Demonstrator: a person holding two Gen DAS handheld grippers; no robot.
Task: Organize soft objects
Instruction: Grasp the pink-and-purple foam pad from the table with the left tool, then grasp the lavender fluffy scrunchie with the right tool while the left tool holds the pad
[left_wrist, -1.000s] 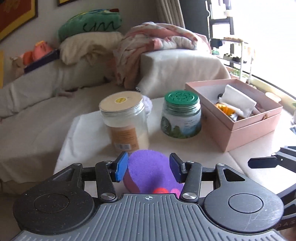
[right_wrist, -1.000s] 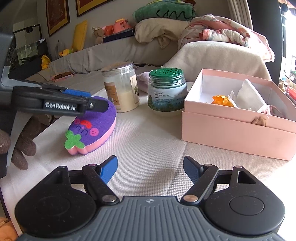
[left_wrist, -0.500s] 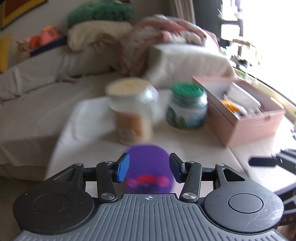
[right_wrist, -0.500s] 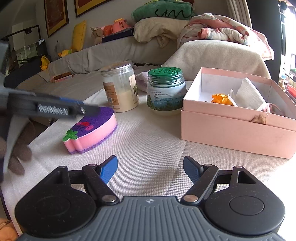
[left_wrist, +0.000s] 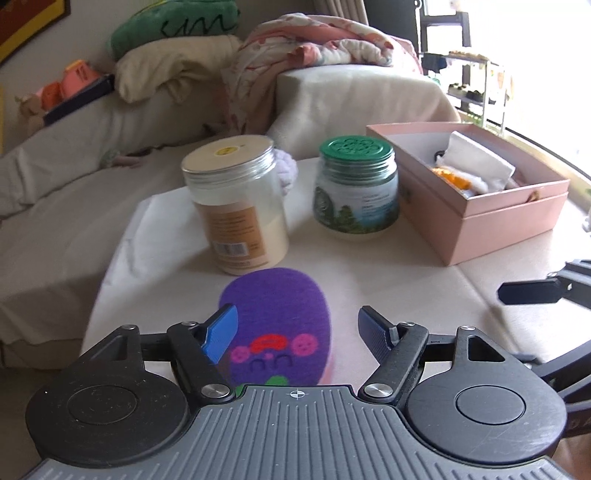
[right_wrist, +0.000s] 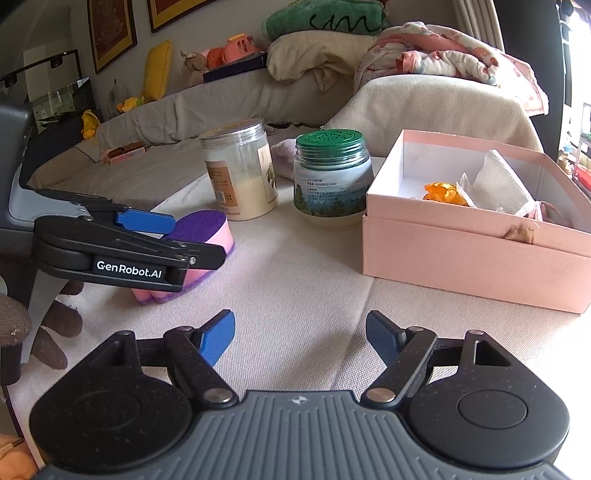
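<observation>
Left wrist view, table (left_wrist: 424, 280): one cloth-covered surface, spreads ahead of and under both grippers.
Box: one pink box (left_wrist: 491, 225), open, ahead-right of the left gripper; already holds a white cloth (right_wrist: 498, 184) and one orange item (right_wrist: 441, 192).
Jars: two. One clear jar (left_wrist: 240, 206) with pale lid, straight ahead of the left gripper; one green-lid jar (left_wrist: 356, 188) just right of it, between clear jar and box.
Sponge: one purple sponge (left_wrist: 277, 317), pink underside, face print; lies flat on the table, just short of the clear jar.
Left gripper (left_wrist: 297, 328): jaws spread wide, holding nothing; blue pads flank the sponge's near half, left pad overlaps its edge in view, right pad clear of it. Contact: cannot tell.
Right gripper (right_wrist: 301, 336): jaws apart, empty, over bare cloth; sponge ahead-left, box ahead-right.
Step, my guess: left gripper lining up to pinch the sponge, box the likely target.
Risk 1: sponge sits off-centre toward the left pad; closing as is could shove it sideways or catch only an edge.
Risk 2: foam compresses, weak pinch could slip on lift.
Risk 3: clear jar close ahead; pushing forward could knock it.
Risk 4: view soft with blur, so depth is hard to judge.
</observation>
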